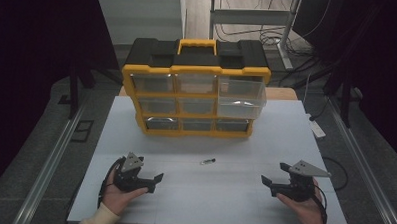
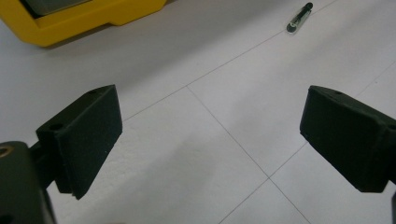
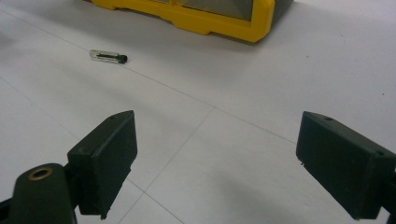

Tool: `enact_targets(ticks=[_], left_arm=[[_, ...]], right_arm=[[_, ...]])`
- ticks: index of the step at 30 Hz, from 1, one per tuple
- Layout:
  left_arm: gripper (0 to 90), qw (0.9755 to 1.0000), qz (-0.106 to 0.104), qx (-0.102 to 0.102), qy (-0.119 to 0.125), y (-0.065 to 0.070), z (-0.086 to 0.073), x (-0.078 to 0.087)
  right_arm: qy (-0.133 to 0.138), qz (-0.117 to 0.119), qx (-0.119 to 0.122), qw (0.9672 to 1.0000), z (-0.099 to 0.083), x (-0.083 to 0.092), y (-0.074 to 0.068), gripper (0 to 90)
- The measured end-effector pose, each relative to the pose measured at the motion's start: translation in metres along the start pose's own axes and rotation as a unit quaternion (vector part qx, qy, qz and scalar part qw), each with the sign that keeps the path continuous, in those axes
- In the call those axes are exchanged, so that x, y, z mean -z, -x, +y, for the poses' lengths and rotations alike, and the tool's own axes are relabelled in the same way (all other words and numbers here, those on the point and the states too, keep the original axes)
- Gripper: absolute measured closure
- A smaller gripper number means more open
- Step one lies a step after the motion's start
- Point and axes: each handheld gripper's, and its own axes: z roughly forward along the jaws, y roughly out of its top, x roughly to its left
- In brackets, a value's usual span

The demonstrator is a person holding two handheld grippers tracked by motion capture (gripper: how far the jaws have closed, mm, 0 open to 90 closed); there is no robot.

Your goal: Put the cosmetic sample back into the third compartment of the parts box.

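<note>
Midway across the white worktop [image 1: 193, 192], between both grippers and in front of the yellow drawer organizer [image 1: 195, 89], lies a small clear vial [image 1: 208, 161] on its side. One upper-right drawer [image 1: 241, 101] stands pulled out. The left gripper [image 1: 156, 179] and right gripper [image 1: 265, 181] rest low, fingers wide apart, empty. Being round and slim, the vial would likely roll or skid away if nudged off-centre.

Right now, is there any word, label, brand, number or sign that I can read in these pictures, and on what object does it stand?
No readable text in any view.
Organizer box: yellow and black, no legible brand or label on its frame or clear drawers.
Small vial: dark cap, too small to show any marking.
Left gripper and right gripper: plain black, no print seen.
White table: thin lines only, no writing.
</note>
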Motion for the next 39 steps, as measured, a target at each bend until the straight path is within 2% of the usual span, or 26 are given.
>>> enact_targets(ticks=[11, 23, 33, 39], left_arm=[[7.3, 0.9999, 0.011, -0.001, -0.002, -0.001, 0.002, 0.000], [7.5, 1.0000, 0.003, -0.006, 0.005, 0.000, 0.000, 0.005], [7.5, 0.9999, -0.001, -0.011, 0.003, -0.002, 0.001, 0.002], [7.5, 1.0000, 0.001, -0.008, 0.002, -0.003, 0.000, 0.002]], right_arm=[[-0.013, 0.006, 0.006, 0.9999, -0.002, -0.005, -0.001, 13.2], [-0.022, -0.003, 0.022, 0.9995, 0.000, -0.007, -0.009, 13.3], [-0.022, -0.004, 0.020, 0.9995, 0.002, -0.008, -0.011, 12.8], [-0.017, -0.012, 0.007, 0.9997, 0.005, -0.008, -0.012, 12.4]])
